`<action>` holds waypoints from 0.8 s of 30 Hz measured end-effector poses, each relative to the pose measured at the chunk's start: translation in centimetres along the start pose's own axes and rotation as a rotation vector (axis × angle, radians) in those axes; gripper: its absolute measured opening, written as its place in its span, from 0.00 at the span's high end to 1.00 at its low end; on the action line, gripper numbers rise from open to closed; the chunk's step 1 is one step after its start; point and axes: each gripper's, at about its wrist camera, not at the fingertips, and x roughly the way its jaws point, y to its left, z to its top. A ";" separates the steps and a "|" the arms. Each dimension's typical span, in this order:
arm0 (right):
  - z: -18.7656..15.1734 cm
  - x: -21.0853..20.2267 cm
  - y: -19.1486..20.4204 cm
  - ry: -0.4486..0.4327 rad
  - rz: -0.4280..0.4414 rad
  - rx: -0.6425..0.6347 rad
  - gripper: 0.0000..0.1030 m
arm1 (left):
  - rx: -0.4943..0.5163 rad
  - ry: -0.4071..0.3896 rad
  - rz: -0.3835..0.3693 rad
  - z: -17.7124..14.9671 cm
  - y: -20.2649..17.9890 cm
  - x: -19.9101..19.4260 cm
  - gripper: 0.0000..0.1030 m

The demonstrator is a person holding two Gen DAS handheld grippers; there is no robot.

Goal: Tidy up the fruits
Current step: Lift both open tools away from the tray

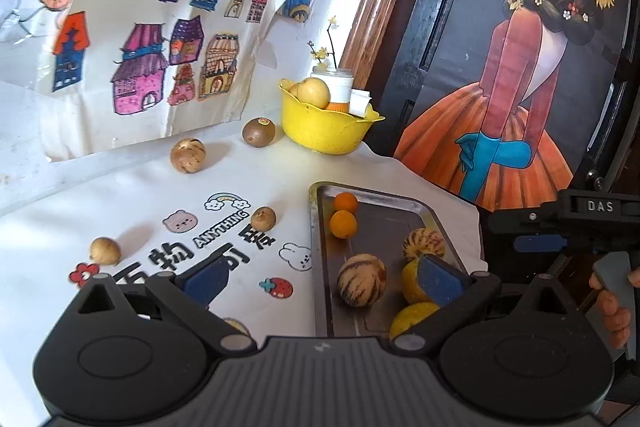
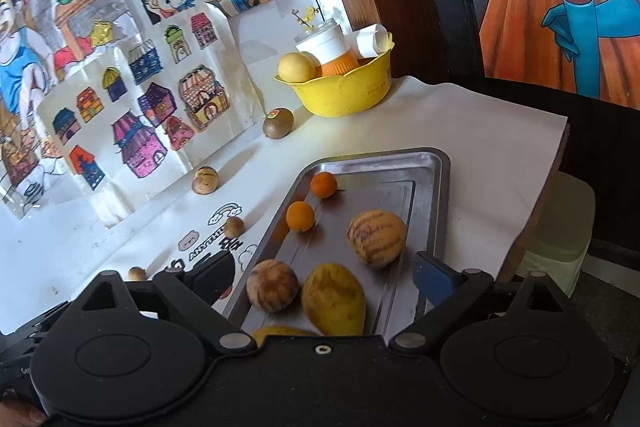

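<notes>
Fruits: none gripped. Left gripper [image 1: 322,281] and right gripper [image 2: 320,277] both spread wide, empty. Two striped melons [image 2: 376,237], yellow mangoes [image 2: 333,299] and small oranges [image 2: 300,215] gathered on rectangular steel tray [image 2: 438,187], lower centre, evidently sorted. Brown round fruits [image 1: 188,155] loose on white printed cloth [image 1: 120,195], left, probably pending. Person's hand [image 1: 616,311] visible in left view only.
</notes>
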 end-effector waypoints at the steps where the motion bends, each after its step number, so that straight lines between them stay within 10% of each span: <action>1: -0.3 -0.4 0.1 -0.003 0.000 -0.001 0.04 | 0.000 -0.003 0.001 -0.2 0.0 -0.5 0.01; 24: -10.8 -5.8 2.9 -0.091 -0.013 -0.032 0.01 | 0.007 -0.023 0.084 -5.6 1.6 -7.3 0.00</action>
